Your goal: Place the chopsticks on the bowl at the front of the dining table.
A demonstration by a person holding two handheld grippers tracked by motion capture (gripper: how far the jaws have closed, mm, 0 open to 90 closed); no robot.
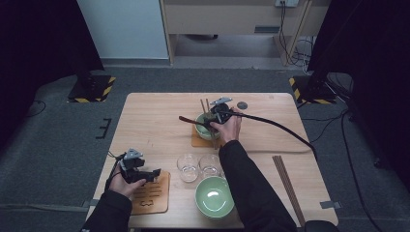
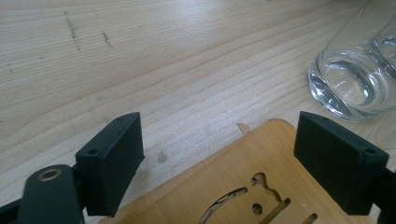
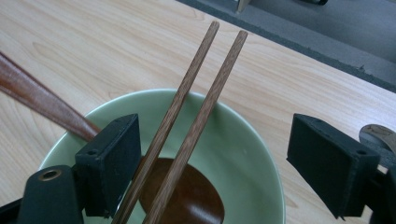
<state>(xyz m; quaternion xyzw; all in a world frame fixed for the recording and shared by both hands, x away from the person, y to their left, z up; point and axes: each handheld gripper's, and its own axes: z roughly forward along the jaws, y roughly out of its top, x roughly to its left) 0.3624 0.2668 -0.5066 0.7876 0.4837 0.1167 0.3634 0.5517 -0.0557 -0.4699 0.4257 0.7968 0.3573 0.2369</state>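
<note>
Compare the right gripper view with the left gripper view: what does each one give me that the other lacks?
Right gripper view alone: a pair of chopsticks lying across a green bowl, with a brown spoon inside. Left gripper view alone: a clear glass and a cut-out wooden coaster. Both share the wooden table and open jaws with nothing gripped.

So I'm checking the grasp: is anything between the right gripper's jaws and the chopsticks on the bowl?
Nothing visible: the chopsticks lie across the green bowl between the open jaws of the right gripper, near one pad.
</note>
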